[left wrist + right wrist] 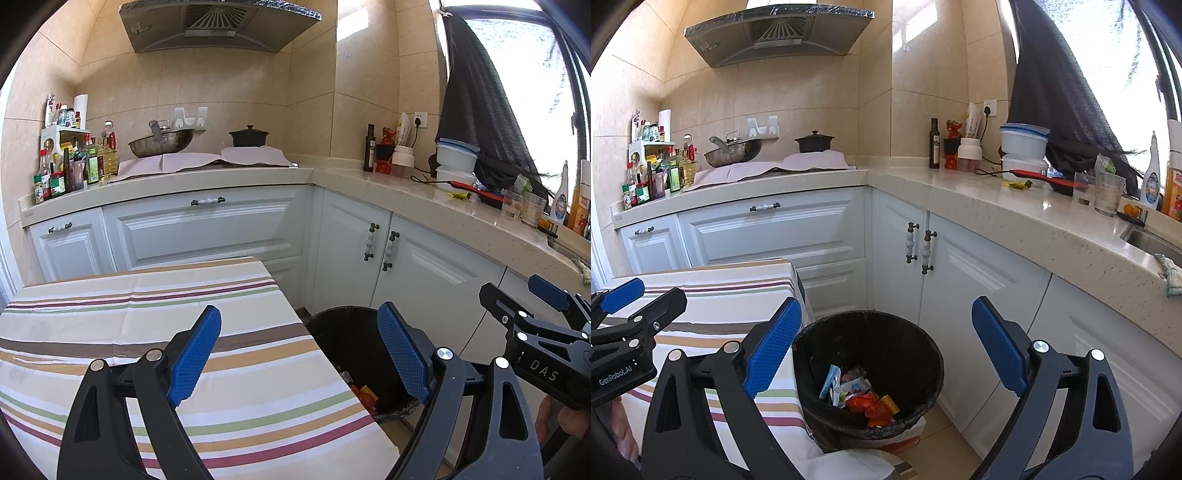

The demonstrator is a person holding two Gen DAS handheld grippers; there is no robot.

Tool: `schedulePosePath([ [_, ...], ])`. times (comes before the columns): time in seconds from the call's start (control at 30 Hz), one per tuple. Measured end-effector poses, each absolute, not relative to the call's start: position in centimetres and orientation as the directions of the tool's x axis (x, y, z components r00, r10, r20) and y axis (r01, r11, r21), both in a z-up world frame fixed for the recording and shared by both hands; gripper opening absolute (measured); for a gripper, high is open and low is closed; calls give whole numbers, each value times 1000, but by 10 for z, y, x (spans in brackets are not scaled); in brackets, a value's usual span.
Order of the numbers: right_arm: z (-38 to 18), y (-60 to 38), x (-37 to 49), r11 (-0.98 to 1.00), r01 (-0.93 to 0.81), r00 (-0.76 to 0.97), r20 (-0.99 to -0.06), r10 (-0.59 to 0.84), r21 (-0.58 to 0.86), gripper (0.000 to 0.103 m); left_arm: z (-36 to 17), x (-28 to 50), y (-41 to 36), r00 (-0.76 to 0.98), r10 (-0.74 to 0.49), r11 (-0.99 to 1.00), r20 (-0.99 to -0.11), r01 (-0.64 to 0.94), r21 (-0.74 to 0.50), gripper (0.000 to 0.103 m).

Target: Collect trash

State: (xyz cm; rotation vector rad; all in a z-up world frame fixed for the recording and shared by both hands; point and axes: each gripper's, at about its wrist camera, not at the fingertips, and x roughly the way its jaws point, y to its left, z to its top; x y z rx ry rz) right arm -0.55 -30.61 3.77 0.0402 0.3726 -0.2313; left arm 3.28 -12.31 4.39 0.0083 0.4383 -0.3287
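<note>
Both grippers held level-ish above the table [110, 325] edge, nothing between the pads of either

Left gripper [299, 354]: spread wide, empty, over the striped cloth with its right pad above the bin [340, 332] rim. Right gripper [886, 347]: also spread wide, empty, framing the bin [871, 321] mouth from above

Trash [857, 395] already in the bin: wrappers in blue, white, red and orange, piled at the bottom, well below the right pads and between them in that view. In the left view only a sliver of orange scrap visible past the table corner. No trash visible on the cloth itself, so likely near the end of the job

Possible leftover: a yellow scrap [1019, 184] on the counter [960, 199] beside the red handle [1049, 181], well apart from both grippers; too small to say whether it counts as trash

Risks from here:
- reaching for that scrap could knock the glasses [1108, 192] or snag the black cord [990, 171] just beside it, since wide jaws sweep a broad path
- the two grippers sit close side by side; swinging either across could clash them
- the bin stands tight against the hanging cloth; a low pass could catch the cloth or tip the bin
- the thin scrap may slide on the smooth stone instead of lifting
</note>
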Motion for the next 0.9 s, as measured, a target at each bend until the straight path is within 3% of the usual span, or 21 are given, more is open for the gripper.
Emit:
schedulePosePath([
  [0.9,34,-304,-3,973,229,904,-369,-216,-7,91,44,33,-119,857,-303,951,-417,301,-74,84],
])
